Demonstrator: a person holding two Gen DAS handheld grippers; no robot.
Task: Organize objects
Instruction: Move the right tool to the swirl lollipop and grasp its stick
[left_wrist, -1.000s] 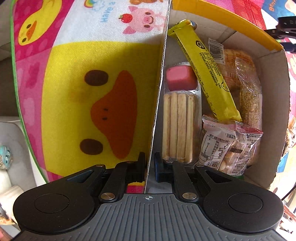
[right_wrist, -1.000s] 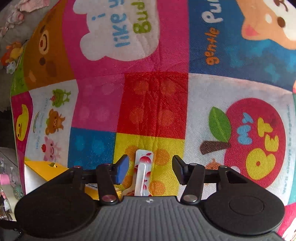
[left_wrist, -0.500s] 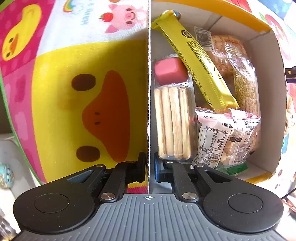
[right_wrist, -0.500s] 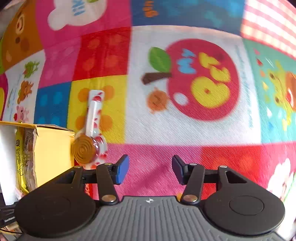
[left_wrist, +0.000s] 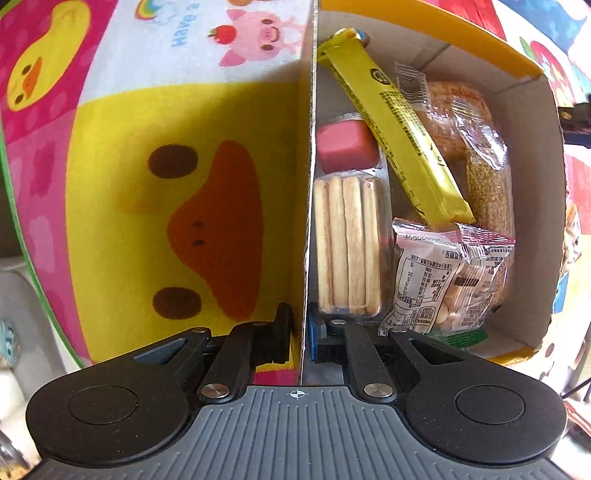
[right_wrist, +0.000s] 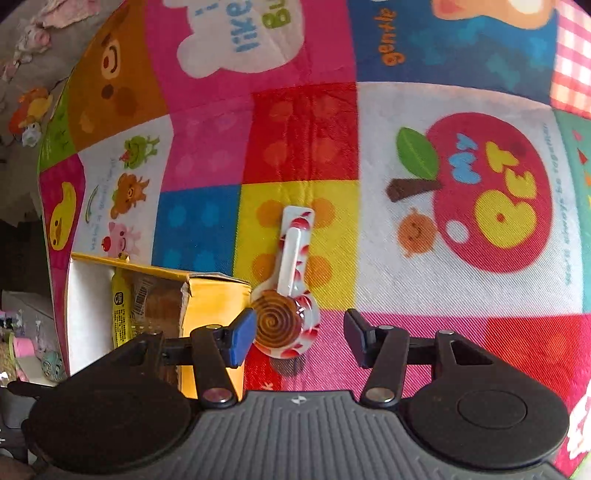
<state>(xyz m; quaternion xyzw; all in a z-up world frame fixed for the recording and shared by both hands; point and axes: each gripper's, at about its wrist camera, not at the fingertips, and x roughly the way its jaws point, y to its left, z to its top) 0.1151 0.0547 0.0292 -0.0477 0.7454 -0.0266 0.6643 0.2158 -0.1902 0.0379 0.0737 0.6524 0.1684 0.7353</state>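
Left gripper (left_wrist: 301, 332) has its jaws clamped on the box wall (left_wrist: 308, 166), pointing down. I read that as pinning the cardboard box (right_wrist: 218, 291) so it doesn't slide while I load it.

Box contents so far: biscuit-stick pack (left_wrist: 347, 243), yellow bar (left_wrist: 399, 144), sesame roll (left_wrist: 487, 192) and a clear cracker bag (left_wrist: 443, 280). It's fairly full; free space is mostly on top.

Right gripper (right_wrist: 299, 334) has its jaws parted and empty, angled down over the lollipop (right_wrist: 286, 295). The lollipop lies on the play mat (right_wrist: 406, 258), candy head near the left pad and just beside the box's outer wall.

Obstacle: that box corner crowds the left finger, so closing on the head looks tight. The stick end looks clearer.
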